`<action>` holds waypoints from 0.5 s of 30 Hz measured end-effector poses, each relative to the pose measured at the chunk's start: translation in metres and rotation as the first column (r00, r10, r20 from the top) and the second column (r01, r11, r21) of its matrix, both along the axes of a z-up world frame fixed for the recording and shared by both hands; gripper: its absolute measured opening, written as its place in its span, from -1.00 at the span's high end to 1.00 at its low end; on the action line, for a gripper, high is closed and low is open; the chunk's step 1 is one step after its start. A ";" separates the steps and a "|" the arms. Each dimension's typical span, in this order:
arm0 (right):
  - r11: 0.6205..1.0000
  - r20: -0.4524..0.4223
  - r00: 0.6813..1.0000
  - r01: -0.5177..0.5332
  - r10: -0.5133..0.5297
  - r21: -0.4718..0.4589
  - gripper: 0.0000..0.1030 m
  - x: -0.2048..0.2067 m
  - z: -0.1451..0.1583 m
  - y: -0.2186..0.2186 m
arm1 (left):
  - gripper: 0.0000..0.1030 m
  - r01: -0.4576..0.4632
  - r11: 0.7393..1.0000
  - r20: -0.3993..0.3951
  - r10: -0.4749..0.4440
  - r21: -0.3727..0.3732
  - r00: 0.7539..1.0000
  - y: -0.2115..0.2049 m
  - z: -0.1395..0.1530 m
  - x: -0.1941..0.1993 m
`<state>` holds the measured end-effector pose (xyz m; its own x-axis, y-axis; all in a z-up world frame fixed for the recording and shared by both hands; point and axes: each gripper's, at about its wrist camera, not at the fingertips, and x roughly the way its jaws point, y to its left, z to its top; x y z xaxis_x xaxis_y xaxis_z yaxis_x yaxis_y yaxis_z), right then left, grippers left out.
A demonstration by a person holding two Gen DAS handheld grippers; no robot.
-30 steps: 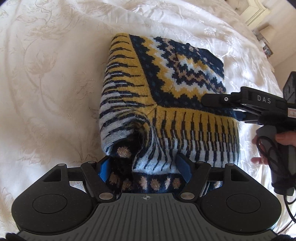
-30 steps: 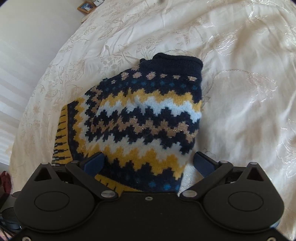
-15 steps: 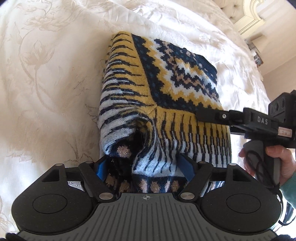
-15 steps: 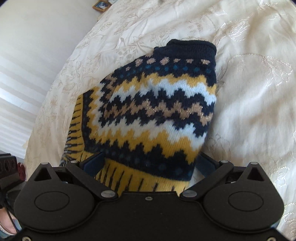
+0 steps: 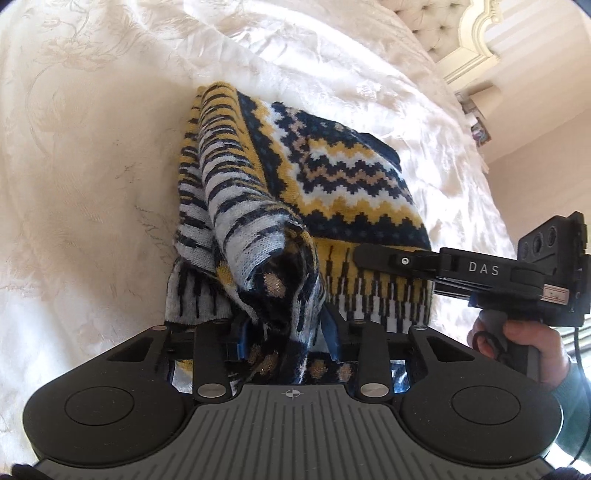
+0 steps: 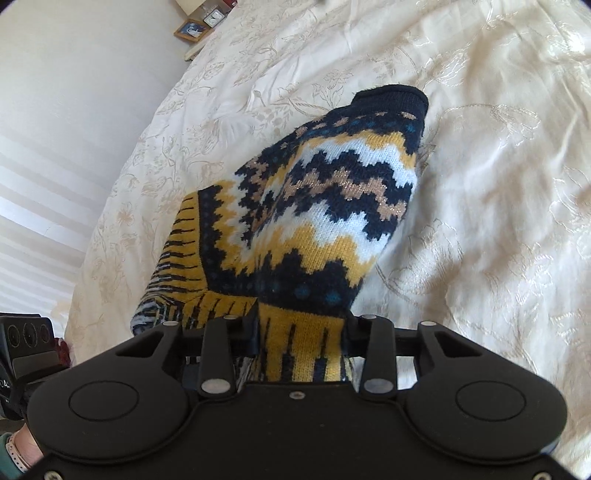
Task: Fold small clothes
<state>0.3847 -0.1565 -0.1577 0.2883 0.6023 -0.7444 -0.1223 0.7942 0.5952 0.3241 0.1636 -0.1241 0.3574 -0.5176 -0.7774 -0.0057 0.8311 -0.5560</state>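
Note:
A small knitted sweater (image 5: 332, 177) in navy, yellow and white zigzags lies folded on the bed. My left gripper (image 5: 282, 332) is shut on its near striped hem, which bunches up and lifts between the blue pads. My right gripper (image 6: 301, 332) is shut on the yellow striped edge of the sweater (image 6: 325, 206), raising that side; the navy collar points away. In the left wrist view the right gripper (image 5: 373, 254) reaches in from the right over the sweater's edge, held by a hand (image 5: 524, 339).
A cream embroidered bedspread (image 5: 92, 166) lies under and around the sweater. A tufted headboard (image 5: 436, 29) stands at the far right in the left view. Picture frames (image 6: 192, 29) sit by the wall beyond the bed's edge in the right view.
Both grippers went from open around the sweater's edge to shut on it. The gripped edge has risen off the bed and bunched up.

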 end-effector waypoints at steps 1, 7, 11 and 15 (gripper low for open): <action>1.000 -0.005 1.000 -0.005 0.005 -0.009 0.08 -0.005 0.004 0.001 | 0.33 0.013 1.000 -0.001 -0.013 -0.009 1.000 -0.005 0.004 -0.003; 0.998 -0.067 0.997 -0.040 0.037 -0.048 0.08 -0.034 0.023 -0.002 | 0.33 0.108 0.993 -0.026 -0.109 -0.047 0.994 -0.030 0.014 -0.036; 0.995 -0.121 0.990 -0.076 0.069 -0.060 0.06 -0.051 0.027 -0.005 | 0.33 0.149 0.985 -0.070 -0.155 -0.085 0.985 -0.041 0.010 -0.065; 0.988 -0.173 0.984 -0.060 0.035 -0.145 -0.10 -0.067 0.020 -0.004 | 0.32 0.149 0.988 -0.116 -0.146 0.024 0.983 -0.042 -0.001 -0.085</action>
<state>0.3174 -0.1606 -0.1381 0.1240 0.4912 -0.8622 -0.0697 0.8711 0.4862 0.2394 0.1213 -0.1250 0.1878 -0.5322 -0.8255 0.0570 0.8450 -0.5318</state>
